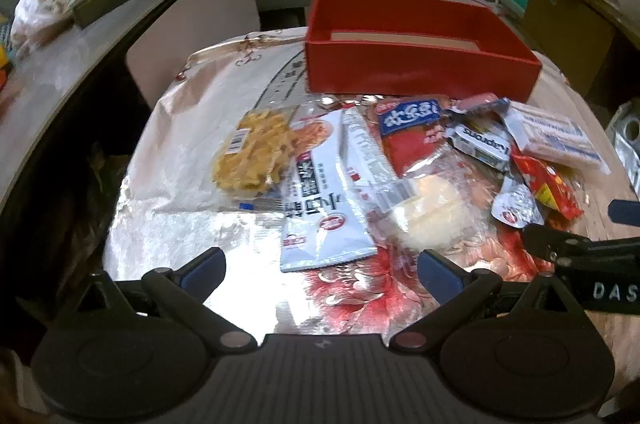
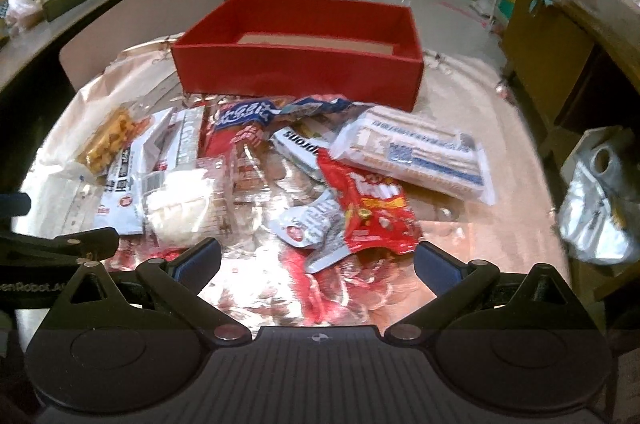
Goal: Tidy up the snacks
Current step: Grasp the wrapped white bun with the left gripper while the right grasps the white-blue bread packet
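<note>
**Both grippers open over the snack pile**

My left gripper (image 1: 320,264) hung w/ fingers spread wide, nothing held, above the white sachet (image 1: 320,200). My right gripper (image 2: 318,262) was likewise agape & empty, near the red chip bag (image 2: 372,208). Snacks lay loose on the table (image 1: 180,128) in front of the red box (image 1: 416,64). Only the right view showed a crumpled silver bag (image 2: 600,200) off the table's edge
</note>
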A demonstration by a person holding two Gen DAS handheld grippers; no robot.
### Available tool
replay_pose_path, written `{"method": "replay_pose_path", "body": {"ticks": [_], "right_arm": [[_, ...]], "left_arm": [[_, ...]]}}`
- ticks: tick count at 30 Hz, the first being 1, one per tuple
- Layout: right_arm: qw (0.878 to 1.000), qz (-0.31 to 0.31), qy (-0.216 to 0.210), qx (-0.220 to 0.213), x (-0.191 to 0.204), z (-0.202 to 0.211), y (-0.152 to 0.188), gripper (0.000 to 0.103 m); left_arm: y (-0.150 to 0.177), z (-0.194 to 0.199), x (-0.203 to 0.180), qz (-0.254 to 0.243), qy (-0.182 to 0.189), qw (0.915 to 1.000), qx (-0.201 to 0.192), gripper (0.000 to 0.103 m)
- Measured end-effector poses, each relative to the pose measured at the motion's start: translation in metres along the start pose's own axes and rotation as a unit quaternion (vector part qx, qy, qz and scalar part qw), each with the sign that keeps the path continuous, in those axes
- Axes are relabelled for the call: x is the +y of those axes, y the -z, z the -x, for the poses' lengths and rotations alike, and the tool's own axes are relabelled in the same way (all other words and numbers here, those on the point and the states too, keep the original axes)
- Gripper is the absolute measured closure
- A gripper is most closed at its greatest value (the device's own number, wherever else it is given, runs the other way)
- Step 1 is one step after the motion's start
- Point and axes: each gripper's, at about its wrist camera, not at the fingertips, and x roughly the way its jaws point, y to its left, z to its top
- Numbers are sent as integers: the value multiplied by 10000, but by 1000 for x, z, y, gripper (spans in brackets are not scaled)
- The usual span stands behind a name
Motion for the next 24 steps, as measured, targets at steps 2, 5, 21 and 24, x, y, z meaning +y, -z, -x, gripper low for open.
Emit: {"method": "replay_pose_path", "body": {"ticks": [2, 5, 21, 24], "right_arm": [[9999, -44, -89, 69, 4, -6, -5, 0], [9998, 75, -182, 81, 16, -13, -12, 0], [9937, -83, 402, 1040, -6, -74, -12, 0], [9926, -154, 368, 1150, -16, -77, -5, 0]], "left_arm": [[-1, 0, 6, 102, -16, 9999, 19, 6], [-1, -1, 14, 242, 47, 9997, 74, 6], [-11, 14, 24, 449, 586, 9973, 43, 6], [-12, 17, 25, 470, 729, 9962, 20, 6]]}}
